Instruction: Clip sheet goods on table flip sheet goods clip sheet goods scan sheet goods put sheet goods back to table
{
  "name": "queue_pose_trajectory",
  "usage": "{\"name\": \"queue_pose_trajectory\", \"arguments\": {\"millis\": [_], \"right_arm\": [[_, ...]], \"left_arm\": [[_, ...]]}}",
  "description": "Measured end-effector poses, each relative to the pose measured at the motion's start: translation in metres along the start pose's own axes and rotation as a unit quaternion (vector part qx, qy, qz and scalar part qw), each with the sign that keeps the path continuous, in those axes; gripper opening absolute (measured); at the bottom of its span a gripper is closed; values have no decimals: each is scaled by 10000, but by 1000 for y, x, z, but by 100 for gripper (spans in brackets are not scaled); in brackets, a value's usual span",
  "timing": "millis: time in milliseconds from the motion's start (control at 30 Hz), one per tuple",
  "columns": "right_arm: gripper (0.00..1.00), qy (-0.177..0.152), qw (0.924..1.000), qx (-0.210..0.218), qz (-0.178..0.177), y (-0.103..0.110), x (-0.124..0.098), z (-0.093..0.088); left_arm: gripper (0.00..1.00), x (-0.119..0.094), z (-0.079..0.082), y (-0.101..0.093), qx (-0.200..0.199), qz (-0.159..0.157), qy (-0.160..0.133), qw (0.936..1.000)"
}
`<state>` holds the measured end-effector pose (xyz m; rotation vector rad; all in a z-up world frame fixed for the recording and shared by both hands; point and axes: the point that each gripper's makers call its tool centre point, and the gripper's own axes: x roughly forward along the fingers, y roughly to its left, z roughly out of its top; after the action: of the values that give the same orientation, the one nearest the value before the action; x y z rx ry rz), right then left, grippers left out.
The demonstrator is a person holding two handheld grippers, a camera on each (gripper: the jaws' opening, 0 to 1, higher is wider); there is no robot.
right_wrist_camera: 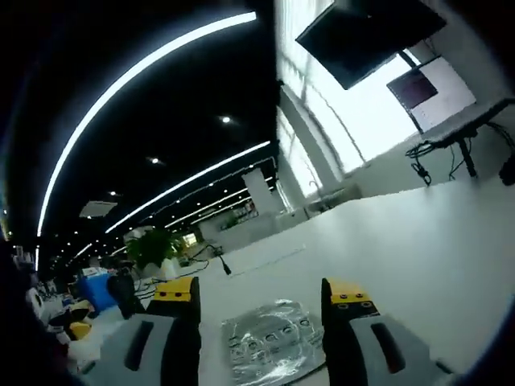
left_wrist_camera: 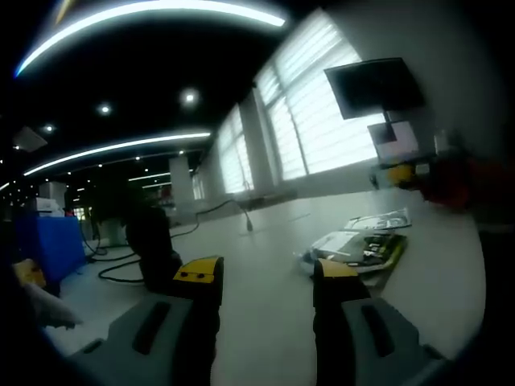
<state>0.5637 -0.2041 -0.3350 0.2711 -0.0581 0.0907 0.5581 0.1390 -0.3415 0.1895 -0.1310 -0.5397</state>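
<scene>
1. On the white table (right_wrist_camera: pixel 434 241), a flat, silvery, crinkled plastic sheet pack with rows of small round items (right_wrist_camera: pixel 269 338) lies just ahead of the right gripper (right_wrist_camera: pixel 261 310), between its two yellow-tipped grey jaws. The jaws stand spread, with nothing pinched.
2. In the left gripper view, a loose pile of flat packaged sheets in clear and green wrapping (left_wrist_camera: pixel 362 241) lies further out on the same table, ahead and to the right of the left gripper (left_wrist_camera: pixel 265 277). Its jaws are also spread and hold nothing.
3. The silvery pack looks thin, light and floppy. The wrinkled film suggests it will sag and bend if held by one corner alone.
4. The glossy film is likely slippery, so a shallow bite may slide off.
5. Best hold, as I judge it: the near edge of the film border, jaws well past the rim, avoiding the raised round items, which could be crushed or pop loose.
6. Because it lies flat on the table, the lower jaw must slide under the edge; that could push the light pack away instead of lifting it.
</scene>
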Motion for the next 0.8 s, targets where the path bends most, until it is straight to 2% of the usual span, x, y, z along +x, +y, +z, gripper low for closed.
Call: {"name": "queue_pose_trajectory", "arguments": {"millis": [67, 133, 167, 233, 433, 500, 533, 600, 667, 800], "right_arm": [[55, 104, 9989, -306, 329, 12, 4, -2], [57, 53, 9974, -488, 528, 18, 6, 2], [56, 208, 9946, -676, 760, 25, 7, -2], [57, 298, 9915, -947, 836, 26, 9, -2], [57, 868, 9716, -1630, 1477, 35, 12, -13], [58, 1047, 9638, -1726, 1744, 37, 13, -17], [59, 1293, 9586, -1497, 2047, 44, 7, -25], [64, 1436, 9490, -1808, 2148, 39, 5, -30], [64, 1708, 9384, -2019, 2223, 35, 1, -40], [63, 1896, 9384, -1908, 2170, 21, 3, -47]], "left_arm": [[37, 0, 0, 0, 3, -2, 3, 10000], [37, 0, 0, 0, 1, -2, 5, 10000], [37, 0, 0, 0, 0, 0, 4, 10000], [37, 0, 0, 0, -1, 2, 6, 10000], [37, -1, 1, -2, 5, -6, 8, 10000], [37, -2, 1, -2, 3, -6, 9, 10000], [37, -2, 1, -2, 3, -7, 11, 10000], [37, -2, 1, -3, 2, -11, 13, 10000], [37, -2, 1, -3, 8, -15, 16, 10000], [37, -2, 1, -4, 16, -23, 14, 10000]]}}
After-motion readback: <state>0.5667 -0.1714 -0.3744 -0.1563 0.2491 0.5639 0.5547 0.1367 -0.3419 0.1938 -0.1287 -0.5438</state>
